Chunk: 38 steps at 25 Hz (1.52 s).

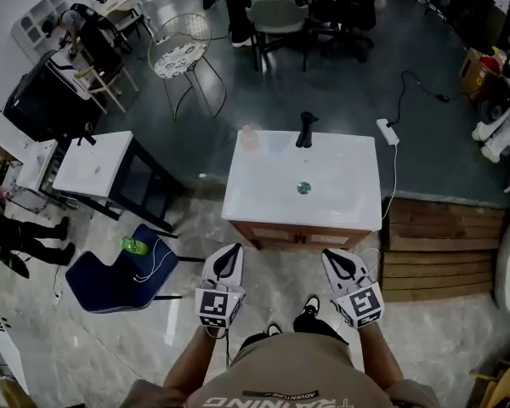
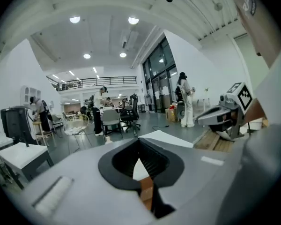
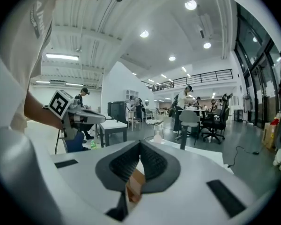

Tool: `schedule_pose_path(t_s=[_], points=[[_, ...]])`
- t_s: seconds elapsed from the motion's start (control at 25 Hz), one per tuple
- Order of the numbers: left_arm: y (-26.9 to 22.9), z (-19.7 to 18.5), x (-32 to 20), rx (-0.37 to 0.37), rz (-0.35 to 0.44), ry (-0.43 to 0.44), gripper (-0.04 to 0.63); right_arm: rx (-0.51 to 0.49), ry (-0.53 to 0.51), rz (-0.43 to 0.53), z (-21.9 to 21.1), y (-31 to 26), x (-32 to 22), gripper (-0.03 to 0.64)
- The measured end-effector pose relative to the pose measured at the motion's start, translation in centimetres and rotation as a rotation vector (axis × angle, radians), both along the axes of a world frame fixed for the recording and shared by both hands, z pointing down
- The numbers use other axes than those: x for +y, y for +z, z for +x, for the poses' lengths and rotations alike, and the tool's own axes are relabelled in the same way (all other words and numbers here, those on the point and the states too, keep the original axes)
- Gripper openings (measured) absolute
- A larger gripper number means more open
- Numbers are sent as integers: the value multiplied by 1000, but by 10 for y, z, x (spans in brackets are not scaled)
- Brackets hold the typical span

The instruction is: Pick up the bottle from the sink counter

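Observation:
A small pale bottle (image 1: 250, 137) stands on the back left corner of the white sink counter (image 1: 340, 202), left of the black faucet (image 1: 304, 130). The right gripper view shows the bottle (image 3: 157, 136) far ahead, just past the jaw tips. My left gripper (image 1: 228, 262) and right gripper (image 1: 340, 264) hover side by side in front of the counter's near edge, well short of the bottle. In the gripper views, the jaws of the left gripper (image 2: 139, 142) and of the right gripper (image 3: 140, 144) are both shut with nothing between them.
A white side table (image 1: 93, 164) stands to the left. A blue chair (image 1: 110, 279) below it holds a green bottle (image 1: 134, 246). A wooden platform (image 1: 442, 236) lies right of the counter, a power strip (image 1: 387, 131) at its back right. Chairs and people fill the far room.

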<state>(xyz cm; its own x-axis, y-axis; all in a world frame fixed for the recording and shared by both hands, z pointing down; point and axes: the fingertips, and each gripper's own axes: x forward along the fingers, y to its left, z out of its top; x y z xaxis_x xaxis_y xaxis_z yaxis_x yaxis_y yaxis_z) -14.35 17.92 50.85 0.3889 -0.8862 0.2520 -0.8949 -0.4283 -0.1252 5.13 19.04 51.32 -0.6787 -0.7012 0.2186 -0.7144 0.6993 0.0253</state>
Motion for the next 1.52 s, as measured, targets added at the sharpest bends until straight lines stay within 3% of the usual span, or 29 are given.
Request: schedule_pose_path(t_s=[0.2, 0.36, 0.64, 0.88, 1.16, 1.36, 1.52], points=[[-17, -14, -45, 73, 7, -151, 8, -26, -48, -16, 23, 3, -49, 11], [-1, -11, -56, 162, -52, -223, 8, -58, -89, -29, 30, 11, -82, 11], [13, -35, -76, 150, -88, -320, 8, -109, -100, -75, 26, 22, -123, 11], [12, -41, -122, 132, -47, -259, 8, -101, -60, -72, 15, 21, -155, 11], [7, -56, -183, 163, -36, -143, 8, -118, 68, -58, 4, -5, -196, 11], [16, -83, -219, 127, -31, -87, 8, -78, 142, -30, -11, -12, -227, 11], [30, -98, -251, 141, -38, -48, 8, -52, 182, -9, -26, -14, -247, 11]])
